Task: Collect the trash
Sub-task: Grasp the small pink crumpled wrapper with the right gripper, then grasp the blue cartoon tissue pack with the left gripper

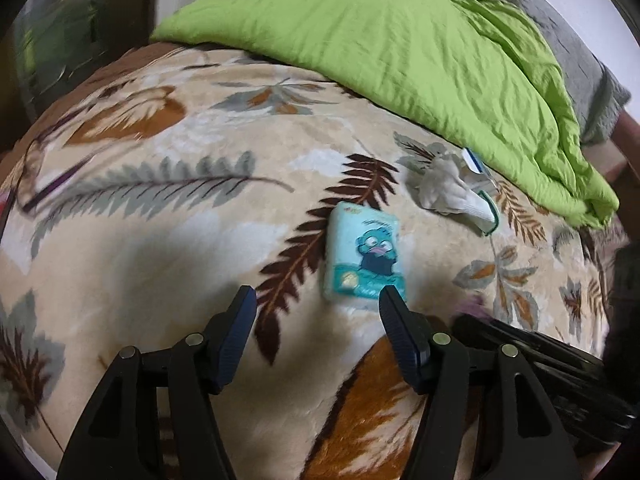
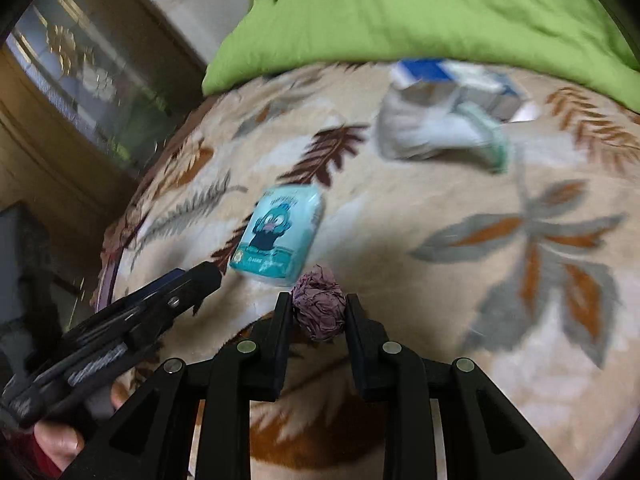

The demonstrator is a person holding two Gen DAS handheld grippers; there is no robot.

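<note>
1. Right claw (image 2: 319, 308): narrowed around a crumpled purple paper ball (image 2: 320, 306). Both fingers press the ball's sides; the ball sits between the tips and pokes out beyond them toward 12 o'clock. Grasp reads as firm.
2. Whether the ball rests on the leaf-patterned blanket (image 2: 420, 240) below it or is held just clear cannot be told; the right wrist view is blurred.
3. Left claw (image 1: 316, 304): spread about halfway, nothing between the fingers. The right fingertip (image 1: 390, 300) overlaps the lower right corner of a pale blue tissue pack (image 1: 362, 258) in the left wrist view; actual contact cannot be told.
4. Tissue pack: lies flat on the blanket, cartoon print facing up, at 12 o'clock from the left claw. In the right wrist view it lies at 11 o'clock from the held ball, just beside it.
5. Crumpled white wrapper with a green edge (image 1: 452, 194): on the blanket at 2 o'clock from the tissue pack, apart from it, close to the hem of a green quilt (image 1: 400, 48).
6. A blue-and-white box (image 2: 452, 76) lies against the wrapper at its 12 o'clock side, at the quilt's edge; details blurred.
7. In the right wrist view, the left claw enters from 8 o'clock, held by a hand (image 2: 60, 444) at the lower left corner.
</note>
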